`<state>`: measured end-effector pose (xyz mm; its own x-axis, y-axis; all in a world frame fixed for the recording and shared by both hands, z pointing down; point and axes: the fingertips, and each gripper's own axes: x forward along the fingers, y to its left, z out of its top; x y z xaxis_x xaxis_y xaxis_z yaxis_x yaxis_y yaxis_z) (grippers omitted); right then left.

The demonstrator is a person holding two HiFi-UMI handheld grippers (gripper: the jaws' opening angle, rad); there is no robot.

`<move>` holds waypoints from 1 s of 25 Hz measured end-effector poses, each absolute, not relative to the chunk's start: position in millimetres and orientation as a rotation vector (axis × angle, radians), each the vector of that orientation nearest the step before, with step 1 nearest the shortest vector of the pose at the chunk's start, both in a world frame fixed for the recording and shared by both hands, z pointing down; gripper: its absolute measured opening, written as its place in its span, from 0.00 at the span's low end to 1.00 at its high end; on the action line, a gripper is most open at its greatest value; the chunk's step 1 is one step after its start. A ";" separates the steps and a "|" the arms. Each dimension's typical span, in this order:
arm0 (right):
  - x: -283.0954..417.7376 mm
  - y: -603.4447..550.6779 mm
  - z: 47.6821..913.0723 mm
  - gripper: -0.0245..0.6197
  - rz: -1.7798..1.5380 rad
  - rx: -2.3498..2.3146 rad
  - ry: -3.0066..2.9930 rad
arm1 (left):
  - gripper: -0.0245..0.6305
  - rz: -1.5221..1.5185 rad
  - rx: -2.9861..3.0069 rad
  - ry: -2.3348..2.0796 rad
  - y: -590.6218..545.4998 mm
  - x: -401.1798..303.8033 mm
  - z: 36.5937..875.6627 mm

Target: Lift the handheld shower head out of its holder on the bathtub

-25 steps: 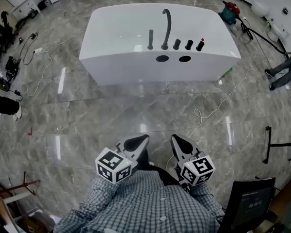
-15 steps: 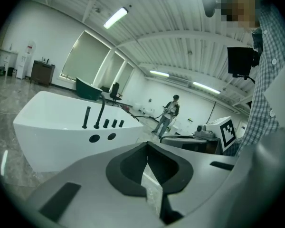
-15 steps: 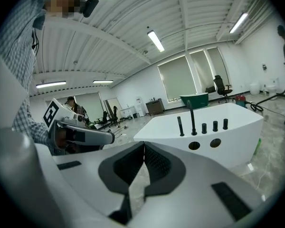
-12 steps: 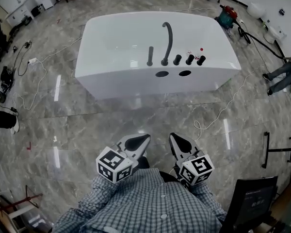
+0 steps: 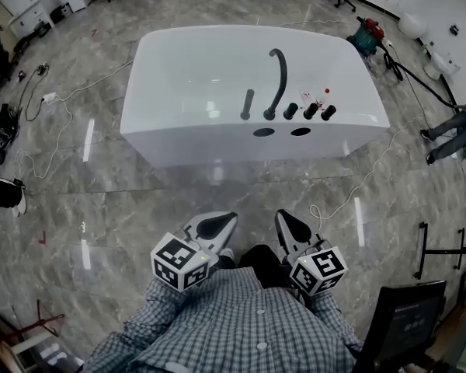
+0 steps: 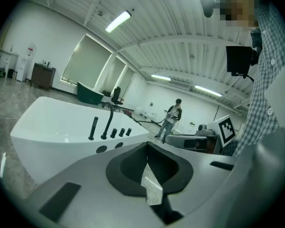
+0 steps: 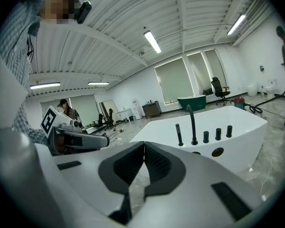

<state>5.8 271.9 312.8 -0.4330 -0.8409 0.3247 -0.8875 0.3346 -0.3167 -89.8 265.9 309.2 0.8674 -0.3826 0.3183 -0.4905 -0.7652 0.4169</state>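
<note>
The white bathtub (image 5: 217,134) stands on the marble floor ahead of me. On its near rim the black handheld shower head (image 5: 248,103) stands upright in its holder, left of the curved black spout (image 5: 279,76) and three black knobs (image 5: 310,111). My left gripper (image 5: 220,224) and right gripper (image 5: 287,221) are held side by side close to my body, well short of the tub, both shut with nothing in them. The left gripper view shows the shower head (image 6: 92,128) far beyond the left gripper's (image 6: 147,148) closed tips. The right gripper view shows the shower head (image 7: 178,134) beyond the right gripper's (image 7: 144,146).
A white cable (image 5: 338,196) loops across the floor between me and the tub's right end. A black monitor (image 5: 404,321) stands at my right. A vacuum (image 5: 369,22) and hoses lie behind the tub. Another person's legs (image 5: 450,127) are at the far right.
The bathtub has come closer and sits lower in the head view. Both grippers keep their places in front of my body, still shut.
</note>
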 end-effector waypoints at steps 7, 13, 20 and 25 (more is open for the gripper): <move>27.6 228.2 315.6 0.06 0.693 1.604 -2.464 | 0.04 0.287 2.532 -0.643 220.4 -71.0 311.5; 56.7 157.3 320.0 0.06 0.683 1.546 -2.486 | 0.04 0.302 2.515 -0.684 157.7 -40.9 316.8; 100.4 53.9 328.8 0.06 0.674 1.415 -2.542 | 0.04 0.225 2.454 -0.770 53.8 4.6 319.9; 122.4 -10.0 333.3 0.06 0.703 1.300 -2.575 | 0.04 0.194 2.438 -0.914 -18.0 17.0 317.9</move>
<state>122.4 -10.0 333.3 -0.6045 -0.7135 0.3542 -0.7945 0.5081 -0.3324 17.0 -18.0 317.9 0.7615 -0.5711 0.3066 -0.6464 -0.6342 0.4242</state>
